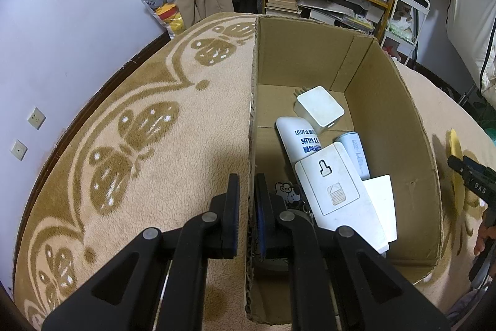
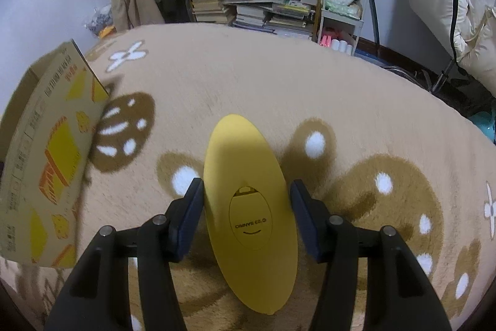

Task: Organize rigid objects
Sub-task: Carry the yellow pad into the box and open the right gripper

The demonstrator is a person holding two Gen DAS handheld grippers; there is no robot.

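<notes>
Your left gripper point(image 1: 247, 207) pinches the box point(image 1: 384, 101) wall. Your right gripper point(image 2: 246, 207) clamps the yellow oval point(image 2: 245, 163) beside the box. Next it probably needs carrying over that wall.

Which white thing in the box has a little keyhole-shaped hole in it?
The long flat white device nearest the camera, lying on top of the two tubes. The white tube with blue writing and the square charger behind it have none.

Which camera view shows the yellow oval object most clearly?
The right wrist view. There the yellow oval object fills the centre between the fingers of the right gripper, with its printed back panel readable. The left wrist view shows only a thin yellow edge at the far right, beyond the cardboard box.
</notes>
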